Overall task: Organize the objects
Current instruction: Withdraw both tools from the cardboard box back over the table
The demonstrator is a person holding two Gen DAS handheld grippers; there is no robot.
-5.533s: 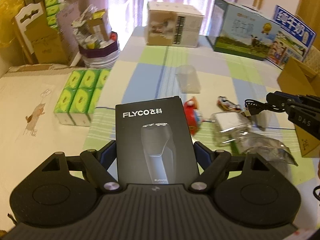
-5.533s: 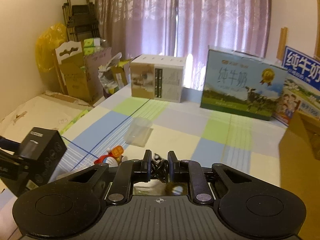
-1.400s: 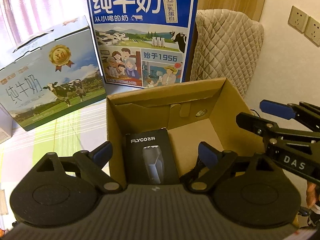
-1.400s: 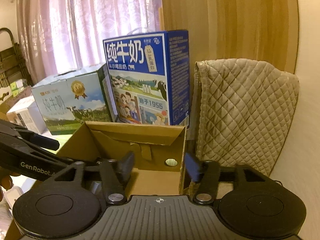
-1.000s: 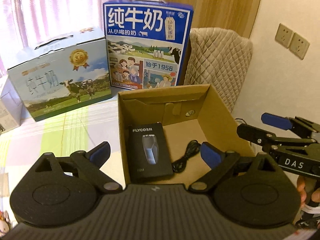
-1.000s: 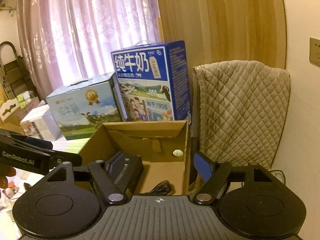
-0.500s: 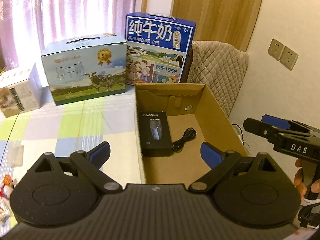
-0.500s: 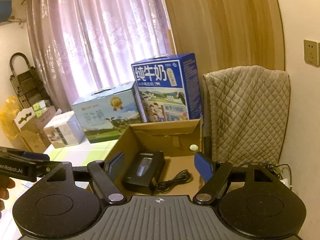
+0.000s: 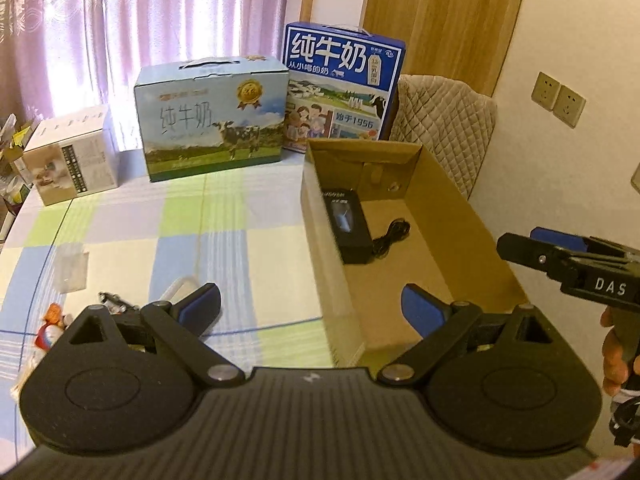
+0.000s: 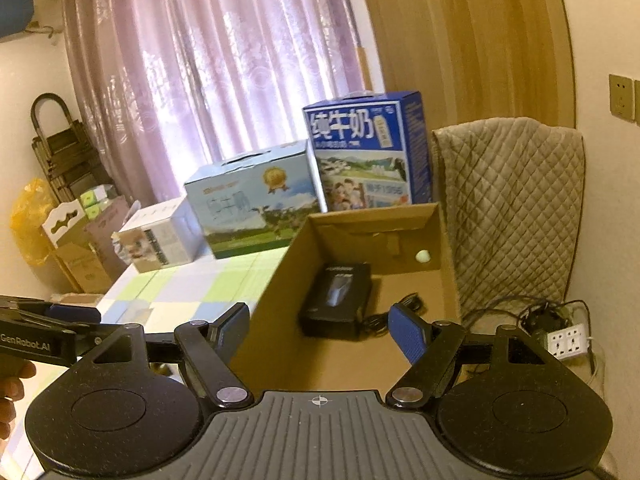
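An open cardboard box (image 9: 400, 276) stands at the table's right end. Inside it lie a black shaver box (image 9: 348, 224) and, just to its right, a coiled black cable (image 9: 390, 236). My left gripper (image 9: 310, 306) hovers open and empty above the box's near left corner. At the right edge a hand holds my right gripper (image 9: 532, 242), well outside the box. In the right wrist view the right gripper (image 10: 320, 324) is open and empty, high over the cardboard box (image 10: 372, 216), looking down on the shaver box (image 10: 338, 300) and cable (image 10: 400, 312). The left gripper (image 10: 60, 320) shows at the left.
Two milk cartons (image 9: 212, 120) (image 9: 340, 88) and a white box (image 9: 68, 156) line the table's far side. A clear plastic cup (image 9: 72, 266), a small red toy (image 9: 52, 320) and other bits lie front left. A quilted chair back (image 10: 508, 208) and a power strip (image 10: 568, 342) are right of the box.
Earlier the left gripper held the shaver box and the right held the cable; both now lie in the cardboard box. Over the last second both grippers rose and drew back, open.
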